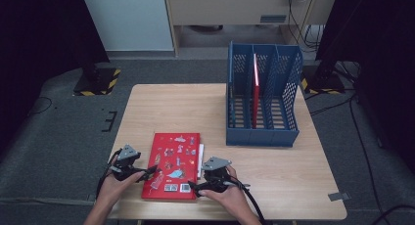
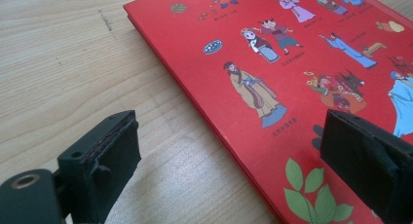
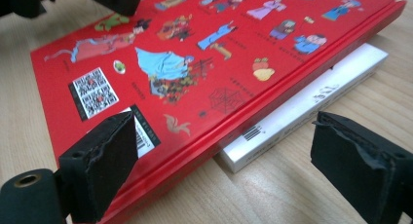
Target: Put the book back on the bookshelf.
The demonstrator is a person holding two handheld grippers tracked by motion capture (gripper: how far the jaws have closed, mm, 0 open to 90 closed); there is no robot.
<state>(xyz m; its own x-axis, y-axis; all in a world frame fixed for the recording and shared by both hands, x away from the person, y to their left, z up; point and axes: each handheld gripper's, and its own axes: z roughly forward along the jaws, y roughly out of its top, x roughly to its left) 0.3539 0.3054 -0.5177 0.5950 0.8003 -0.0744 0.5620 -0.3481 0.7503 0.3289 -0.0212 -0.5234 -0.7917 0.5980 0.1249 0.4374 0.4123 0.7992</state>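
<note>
- Left gripper [image 1: 147, 175], held in a hand [image 1: 113, 186] at the near edge of the wooden table [image 1: 161, 107]: jaws wide apart, straddling the left edge of a red book [image 1: 172, 166], gripping nothing.
- The red book lies flat, propped over a white book [image 3: 302, 112] along its right side.
- Right gripper [image 1: 195, 187]: jaws spread wide across the red book's spine edge, holding nothing.
- Far right, a blue file rack [image 1: 262, 95] holds one upright red book [image 1: 256, 88] in its middle slot.

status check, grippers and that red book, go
Left gripper open at red book's left edge. Right gripper open at its right edge. Book flat on table, white book under it. Blue file rack far off.
</note>
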